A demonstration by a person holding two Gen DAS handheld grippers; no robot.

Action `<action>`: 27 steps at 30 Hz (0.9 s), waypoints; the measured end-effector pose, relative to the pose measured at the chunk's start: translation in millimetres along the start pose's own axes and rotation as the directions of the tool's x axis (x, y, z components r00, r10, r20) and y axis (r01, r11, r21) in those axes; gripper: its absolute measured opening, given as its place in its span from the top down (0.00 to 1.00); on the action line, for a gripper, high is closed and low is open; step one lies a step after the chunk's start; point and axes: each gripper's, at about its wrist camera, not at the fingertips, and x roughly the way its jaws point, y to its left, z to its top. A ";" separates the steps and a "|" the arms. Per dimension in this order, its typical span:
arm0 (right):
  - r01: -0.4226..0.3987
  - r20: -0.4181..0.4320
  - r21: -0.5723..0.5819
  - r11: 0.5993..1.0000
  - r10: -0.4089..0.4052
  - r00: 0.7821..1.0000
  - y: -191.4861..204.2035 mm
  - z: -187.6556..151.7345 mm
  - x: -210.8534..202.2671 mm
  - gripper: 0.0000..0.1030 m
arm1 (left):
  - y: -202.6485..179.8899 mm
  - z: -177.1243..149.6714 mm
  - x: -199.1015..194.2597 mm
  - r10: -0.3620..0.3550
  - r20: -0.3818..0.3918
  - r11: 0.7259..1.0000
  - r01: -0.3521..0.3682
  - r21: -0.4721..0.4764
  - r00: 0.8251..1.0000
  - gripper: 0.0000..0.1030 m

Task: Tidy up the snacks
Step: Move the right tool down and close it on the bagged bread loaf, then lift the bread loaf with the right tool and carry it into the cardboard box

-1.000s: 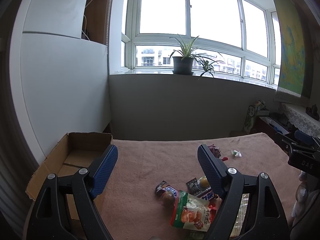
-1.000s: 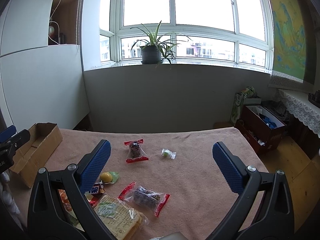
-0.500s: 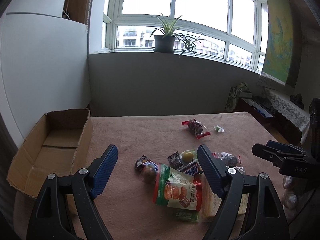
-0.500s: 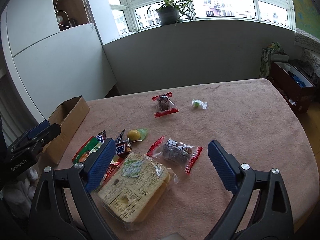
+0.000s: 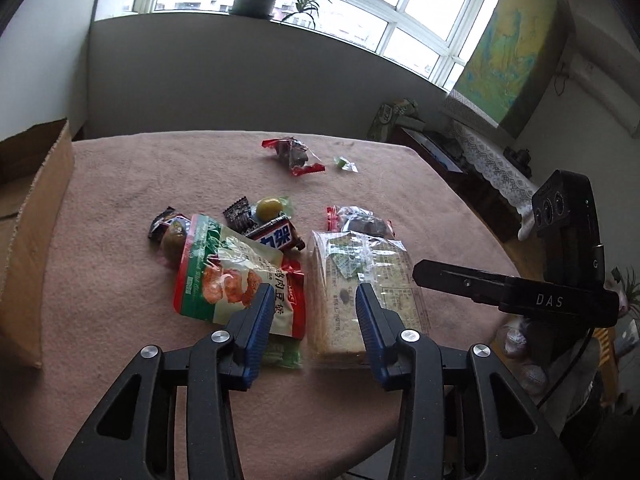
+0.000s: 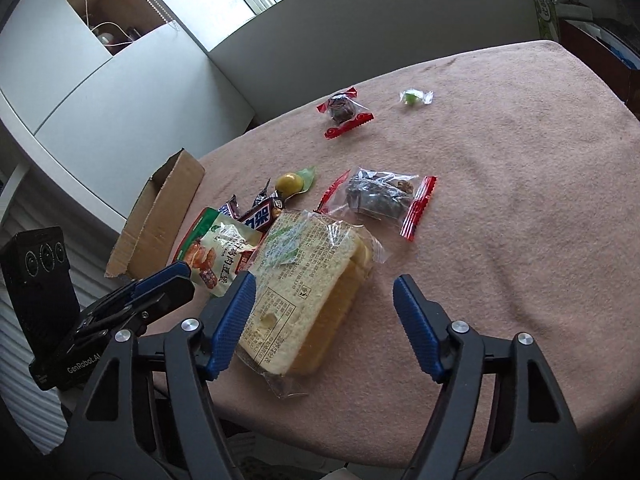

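Snacks lie on a pink tablecloth [image 5: 120,184]. A wrapped sandwich-bread pack [image 5: 356,276] [image 6: 304,280] lies beside a green-and-red snack pouch [image 5: 224,276] [image 6: 216,252]. Behind them are a chocolate bar [image 5: 276,236], a yellow candy [image 5: 268,208] and a dark cake in red-ended wrap [image 6: 380,196]. My left gripper [image 5: 312,308] is open above the near ends of pouch and bread. My right gripper [image 6: 324,312] is open, its left finger beside the bread pack.
An open cardboard box [image 5: 24,216] [image 6: 160,208] stands at the table's left edge. A second red-wrapped cake [image 6: 344,114] and a small green candy [image 6: 414,97] lie farther back. Cabinets and a shelf with clutter stand to the right of the table [image 5: 460,152].
Both grippers tilted down and moved in over the snack pile. The left gripper's fingers have narrowed. The right gripper now hangs over the bread pack.
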 end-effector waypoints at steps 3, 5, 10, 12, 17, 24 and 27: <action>0.002 -0.003 -0.003 1.000 -0.002 1.000 0.7 0.2 0.3 0.27 | 0.6 -5.0 8.2 -0.043 -0.053 0.999 0.042 -0.022 0.998 0.61; 0.000 -0.010 0.000 1.000 0.000 1.000 0.4 0.4 2.3 0.27 | -0.3 -8.1 13.0 -0.042 -0.075 0.999 0.041 -0.017 0.996 0.61; -0.019 -0.039 0.007 1.000 0.019 0.999 -0.1 0.1 9.3 0.29 | 2.5 -11.6 22.1 -0.044 -0.106 0.999 0.042 -0.025 0.993 0.60; -0.017 -0.046 0.004 1.000 0.017 0.999 0.3 -0.6 11.5 0.31 | 5.1 -11.1 24.6 -0.050 -0.115 0.998 0.046 -0.033 0.992 0.60; -0.039 -0.087 0.019 0.999 0.041 0.995 -1.6 -2.5 19.9 0.42 | 9.3 -11.7 30.8 -0.077 -0.132 0.996 0.071 -0.054 0.988 0.63; -0.040 -0.083 0.010 0.999 0.041 0.996 -2.3 -1.9 19.2 0.45 | 5.4 -12.2 33.7 -0.144 -0.157 0.988 0.133 -0.077 0.977 0.63; -0.034 -0.082 0.001 0.999 0.034 0.996 -2.4 -1.4 19.0 0.46 | 2.3 -12.0 34.9 -0.138 -0.160 0.989 0.128 -0.067 0.977 0.63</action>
